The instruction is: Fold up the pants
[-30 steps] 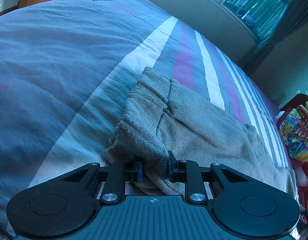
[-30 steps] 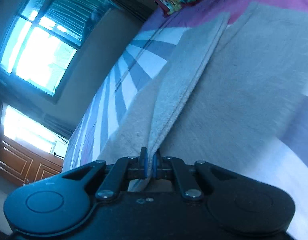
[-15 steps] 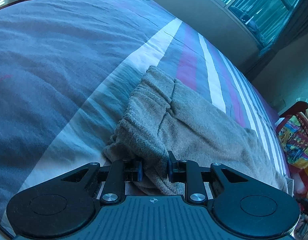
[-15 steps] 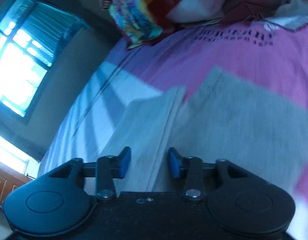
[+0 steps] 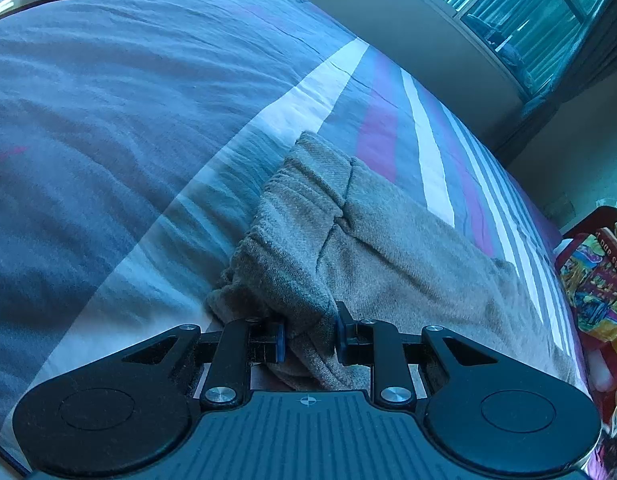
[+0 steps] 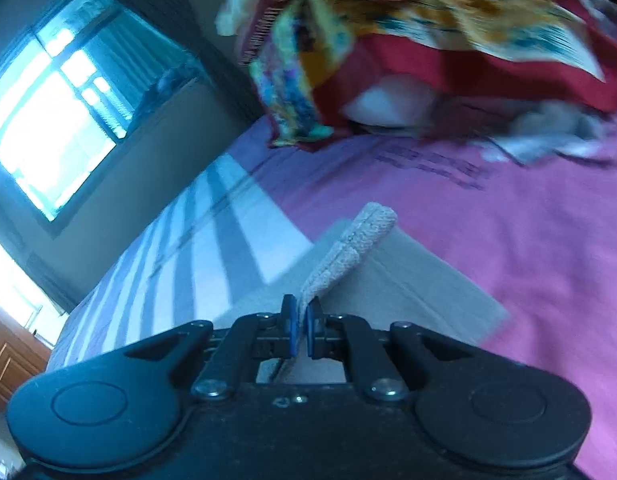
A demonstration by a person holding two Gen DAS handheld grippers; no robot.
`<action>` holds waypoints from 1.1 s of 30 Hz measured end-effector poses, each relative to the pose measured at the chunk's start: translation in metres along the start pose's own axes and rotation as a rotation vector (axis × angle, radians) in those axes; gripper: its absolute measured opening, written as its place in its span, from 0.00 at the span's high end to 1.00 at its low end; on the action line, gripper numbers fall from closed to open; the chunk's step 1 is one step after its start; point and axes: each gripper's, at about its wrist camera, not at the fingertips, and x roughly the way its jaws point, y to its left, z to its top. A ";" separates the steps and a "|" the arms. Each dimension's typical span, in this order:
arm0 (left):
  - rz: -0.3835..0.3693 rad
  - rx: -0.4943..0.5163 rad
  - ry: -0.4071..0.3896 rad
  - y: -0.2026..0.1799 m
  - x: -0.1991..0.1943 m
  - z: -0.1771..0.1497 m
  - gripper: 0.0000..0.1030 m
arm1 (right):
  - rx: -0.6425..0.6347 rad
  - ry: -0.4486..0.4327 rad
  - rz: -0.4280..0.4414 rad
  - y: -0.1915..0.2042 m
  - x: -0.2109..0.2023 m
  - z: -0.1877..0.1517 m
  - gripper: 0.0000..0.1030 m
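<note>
My right gripper reclosed, moved along, pinching the pants hem; left gripper clamps waistband on bed.

One pair of pants, two tongs, one bedspread

My left gripper: black ribbed housing, white crosshair mark, two round discs, silver screws, blue-padded fingers. My right gripper: matching black body, blue pads, silver screws.
</note>
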 end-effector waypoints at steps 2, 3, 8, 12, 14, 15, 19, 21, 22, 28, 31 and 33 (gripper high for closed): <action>-0.001 0.001 0.001 0.000 0.000 0.000 0.76 | 0.016 0.011 -0.027 -0.008 0.008 0.000 0.96; 0.000 -0.001 0.001 0.000 0.000 0.000 0.76 | 0.032 0.018 -0.039 -0.012 0.004 -0.002 0.96; 0.000 0.002 0.005 0.000 0.001 0.001 0.76 | 0.098 0.025 -0.064 -0.032 -0.005 -0.019 0.96; -0.001 0.001 0.006 0.001 0.001 0.001 0.76 | 0.124 0.013 -0.054 -0.033 -0.004 -0.019 0.93; -0.002 0.000 0.005 0.001 0.001 0.001 0.76 | 0.146 -0.008 -0.065 -0.034 -0.007 -0.014 0.87; -0.002 0.001 0.005 0.001 0.001 0.001 0.76 | 0.161 -0.018 -0.065 -0.036 -0.007 -0.010 0.94; -0.005 -0.003 0.003 0.002 0.001 0.001 0.76 | 0.160 0.006 -0.083 -0.046 -0.005 -0.008 0.97; -0.002 0.004 0.002 0.001 0.001 0.001 0.76 | 0.177 0.002 -0.083 -0.051 -0.005 -0.014 0.97; 0.003 0.011 0.003 0.001 0.001 0.001 0.76 | 0.181 -0.005 -0.083 -0.052 -0.005 -0.016 0.97; 0.064 0.085 -0.005 -0.016 -0.006 0.005 0.76 | 0.143 0.028 -0.107 -0.041 -0.001 -0.012 0.80; 0.099 0.138 -0.043 -0.030 -0.019 0.003 0.76 | 0.007 -0.050 -0.110 -0.017 -0.021 -0.008 0.78; 0.121 0.176 -0.081 -0.035 -0.030 -0.001 0.61 | -0.071 -0.058 -0.065 0.005 -0.026 -0.008 0.78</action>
